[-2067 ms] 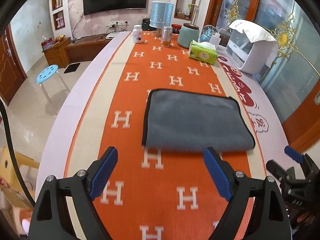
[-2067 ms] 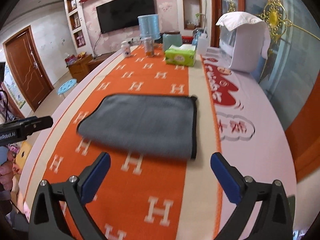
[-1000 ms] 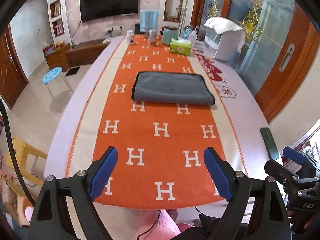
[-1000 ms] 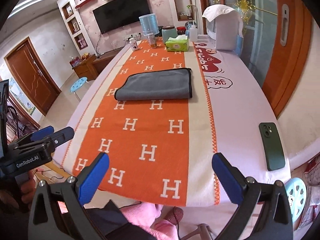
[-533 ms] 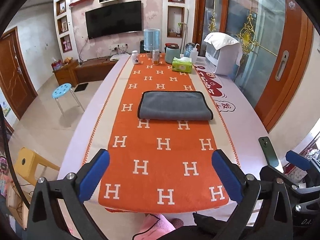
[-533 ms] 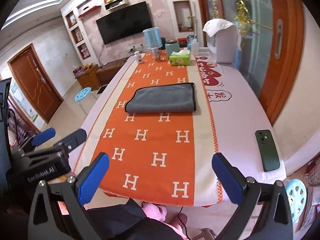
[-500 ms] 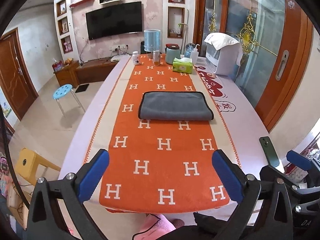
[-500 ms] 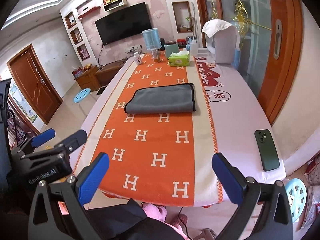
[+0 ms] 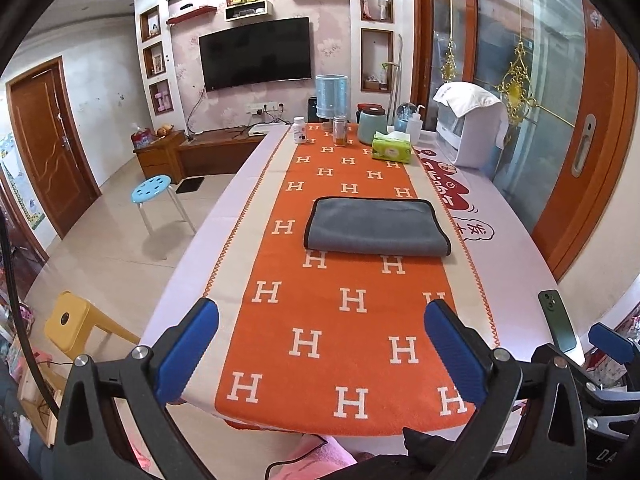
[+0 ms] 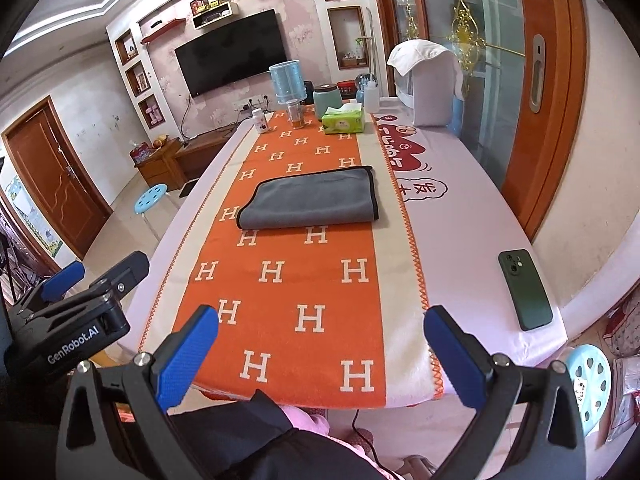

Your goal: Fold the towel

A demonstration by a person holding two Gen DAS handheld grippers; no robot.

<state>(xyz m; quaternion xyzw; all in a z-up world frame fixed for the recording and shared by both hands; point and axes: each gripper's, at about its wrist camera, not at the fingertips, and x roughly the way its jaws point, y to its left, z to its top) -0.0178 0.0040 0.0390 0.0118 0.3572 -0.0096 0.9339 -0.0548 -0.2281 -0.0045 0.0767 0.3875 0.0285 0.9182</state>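
Note:
A grey towel (image 9: 374,226) with a black hem lies folded flat on the orange H-patterned runner (image 9: 352,332), in the middle of the long table. It also shows in the right wrist view (image 10: 310,200). My left gripper (image 9: 320,354) is open and empty, held back over the table's near edge, far from the towel. My right gripper (image 10: 320,354) is open and empty too, also back at the near edge. The left gripper's body (image 10: 72,320) shows at the left of the right wrist view.
A dark green phone (image 10: 526,288) lies near the table's front right corner. At the far end stand a green tissue box (image 9: 392,150), jars, a water dispenser (image 9: 332,96) and a white appliance (image 9: 470,128). A blue stool (image 9: 152,186) and a yellow stool (image 9: 70,320) stand left of the table.
Both grippers have pulled back and up from the towel to the table's near edge. The towel stays folded on the runner, released.

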